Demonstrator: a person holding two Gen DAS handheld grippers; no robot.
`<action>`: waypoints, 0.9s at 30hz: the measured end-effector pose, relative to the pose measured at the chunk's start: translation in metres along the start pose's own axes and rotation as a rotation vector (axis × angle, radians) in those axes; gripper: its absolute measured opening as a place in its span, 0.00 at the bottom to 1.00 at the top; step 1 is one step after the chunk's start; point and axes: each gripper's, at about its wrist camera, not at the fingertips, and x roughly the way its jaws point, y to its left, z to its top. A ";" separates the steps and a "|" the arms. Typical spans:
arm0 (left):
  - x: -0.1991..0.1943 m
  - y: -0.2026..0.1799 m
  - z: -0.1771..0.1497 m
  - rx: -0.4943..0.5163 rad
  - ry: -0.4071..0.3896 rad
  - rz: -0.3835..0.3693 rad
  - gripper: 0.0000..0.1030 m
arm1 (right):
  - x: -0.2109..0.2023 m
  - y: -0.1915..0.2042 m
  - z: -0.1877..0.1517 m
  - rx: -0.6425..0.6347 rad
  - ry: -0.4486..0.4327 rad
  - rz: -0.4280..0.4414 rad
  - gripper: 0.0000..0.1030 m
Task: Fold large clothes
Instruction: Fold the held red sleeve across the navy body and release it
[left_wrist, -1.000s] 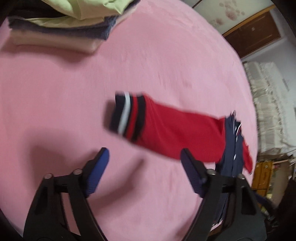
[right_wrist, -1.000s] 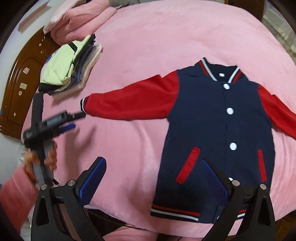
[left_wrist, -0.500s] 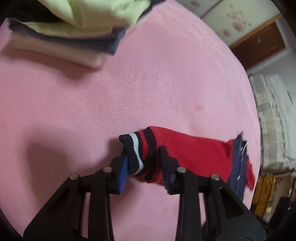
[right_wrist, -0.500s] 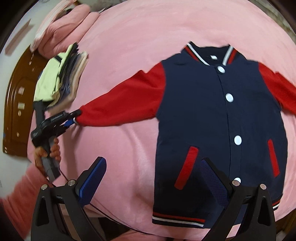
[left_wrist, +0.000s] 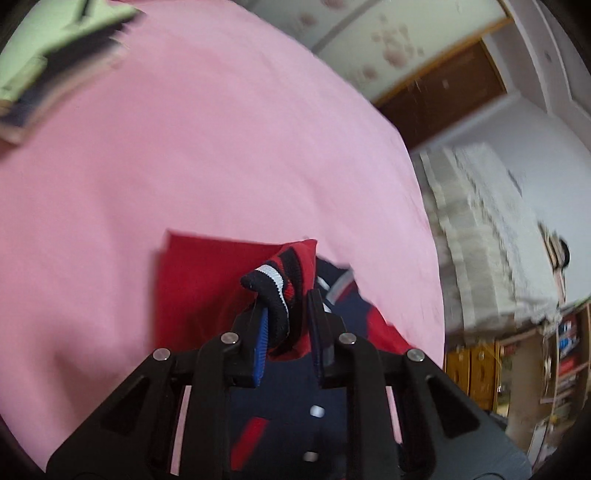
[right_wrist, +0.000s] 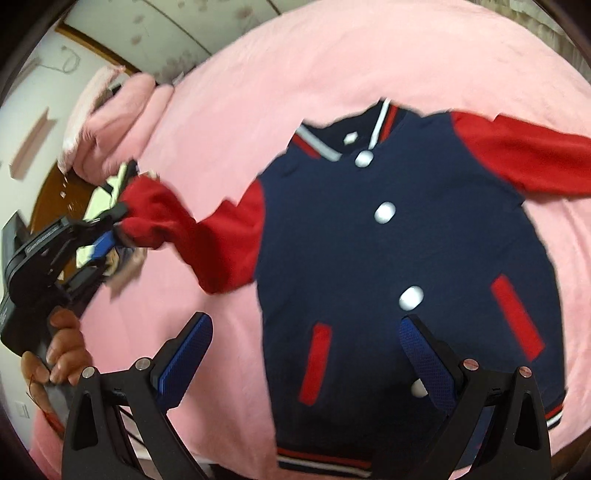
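Observation:
A navy varsity jacket (right_wrist: 399, 236) with red sleeves and white snaps lies face up on the pink bed (right_wrist: 314, 59). My left gripper (left_wrist: 286, 325) is shut on the striped cuff (left_wrist: 275, 291) of one red sleeve (left_wrist: 207, 280) and holds it lifted, doubled back toward the jacket body. In the right wrist view the left gripper (right_wrist: 110, 229) holds that raised sleeve (right_wrist: 177, 221) at the left. My right gripper (right_wrist: 306, 358) is open and empty, above the jacket's lower hem. The other sleeve (right_wrist: 524, 155) lies stretched out flat.
A stack of folded clothes (left_wrist: 48, 62) sits on the bed at the far left. A pink pillow (right_wrist: 110, 122) lies by the wooden headboard (right_wrist: 55, 192). A wardrobe (left_wrist: 443, 92) and a lace-covered piece of furniture (left_wrist: 491, 229) stand beyond the bed.
My left gripper closed on the sleeve cuff, lifted it off the bed and carried it toward the jacket body. My right gripper stayed open and moved closer over the hem.

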 end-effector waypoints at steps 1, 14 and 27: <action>0.011 -0.016 -0.007 0.023 0.014 0.007 0.16 | -0.005 -0.008 0.005 -0.003 -0.017 -0.001 1.00; 0.102 -0.037 -0.086 -0.109 0.182 0.128 0.70 | -0.012 -0.132 0.047 0.019 -0.085 -0.025 1.00; 0.079 0.000 -0.076 -0.082 0.036 0.466 0.70 | 0.083 -0.142 0.084 0.189 -0.009 0.158 0.15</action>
